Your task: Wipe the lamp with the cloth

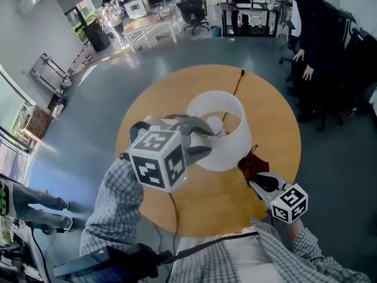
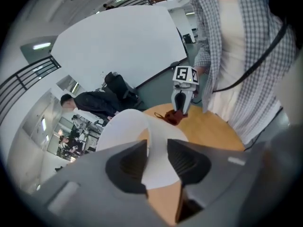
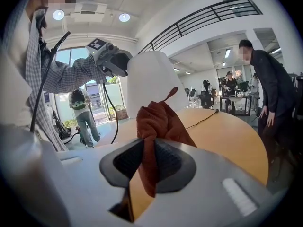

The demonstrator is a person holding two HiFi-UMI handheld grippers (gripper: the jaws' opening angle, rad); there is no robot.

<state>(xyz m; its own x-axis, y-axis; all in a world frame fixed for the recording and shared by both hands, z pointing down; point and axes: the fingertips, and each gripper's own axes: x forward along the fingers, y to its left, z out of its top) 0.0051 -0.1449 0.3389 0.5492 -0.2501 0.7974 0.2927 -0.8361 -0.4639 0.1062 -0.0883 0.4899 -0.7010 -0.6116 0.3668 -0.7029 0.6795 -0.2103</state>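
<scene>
The lamp [image 1: 227,152] [image 2: 128,119] [image 3: 151,74], white and drum-shaped, stands upright near the middle of the round wooden surface [image 1: 265,111], and a thin black cord [image 1: 237,84] trails away from it across the wood. The left arm, in a checked sleeve [image 1: 115,199], reaches in from the near left with the wrist bent. The left claw [image 1: 211,141] [image 2: 156,148] slants steeply down onto the lamp's upper rim, its marker cube [image 1: 158,160] facing up. Its jaws stand part-way apart astride the thin wall, one inside the rim and one outside. In the left gripper view white wall fills nearly all the gap between the pads, so it reads as a hold on the rim. The right arm comes in low from the near right. The right claw [image 1: 254,175] [image 3: 150,150] lies close to level, tipped slightly down toward the lamp's lower right side. Its jaws are narrow, pinched on a bunched dark-red cloth [image 1: 252,163] [image 3: 158,122] [image 2: 173,117] that stands up out of them and also hangs below the pads. The cloth sits just beside the lamp's wall, low down. Whether it touches the wall cannot be told. A person in dark clothes [image 1: 306,34] stands beyond the far edge of the surface.
</scene>
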